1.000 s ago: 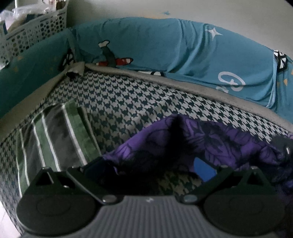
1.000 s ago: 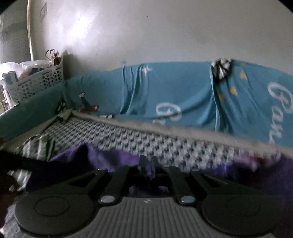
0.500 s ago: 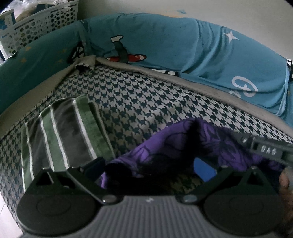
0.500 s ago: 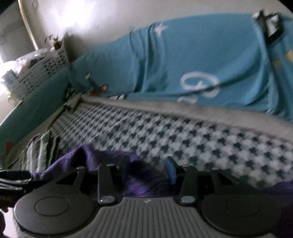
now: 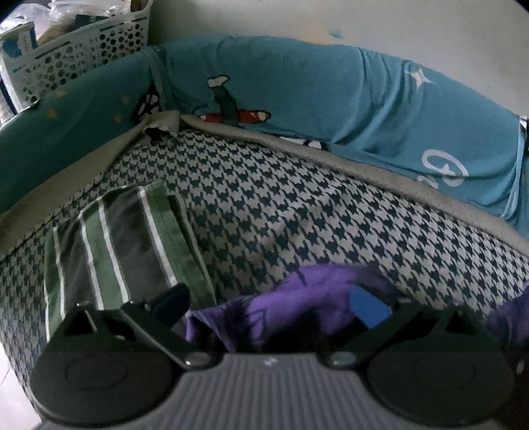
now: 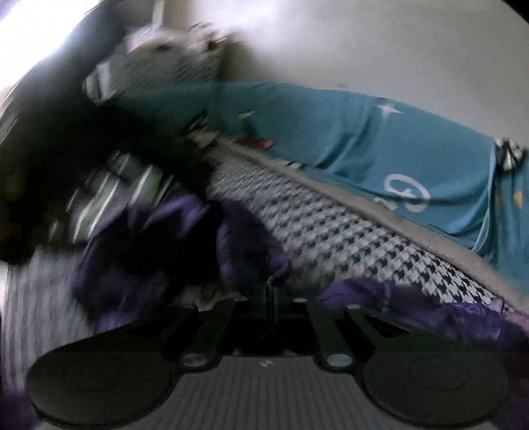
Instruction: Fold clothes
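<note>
Resting on the bed (image 5: 297, 205), the purple garment (image 5: 297, 297) is lying bunched at the near edge of the houndstooth-patterned surface. It is sitting directly in front of both grippers.

Left gripper (image 5: 269, 304):
- The jaws are standing wide apart.
- A heap of the purple garment is lying between them. The blue pad (image 5: 368, 307) of the right-hand finger is showing bare, so the pads are not pressing on the cloth.
- The gripper is pointing steeply down at the bed.

Right gripper (image 6: 271, 294):
- The jaws are closing to their narrowest setting, with the two fingertips meeting.
- A raised fold of the purple garment (image 6: 158, 238) is standing pinched at the tips. Motion blur is hiding the exact contact line.
- The rest of the garment is trailing to both sides of the gripper, the larger dark mass lying on the left of the right wrist view.

Other items:
- A green, grey and white striped garment (image 5: 125, 238) is lying flat on the bed, to the left of the purple garment and just beside it.
- A teal printed cover (image 5: 297, 82) is draping over the raised bolster running along the far and left sides of the bed.
- A white perforated basket (image 5: 82, 56) is standing behind the bolster at the far left corner, against the pale wall (image 5: 363, 23).
</note>
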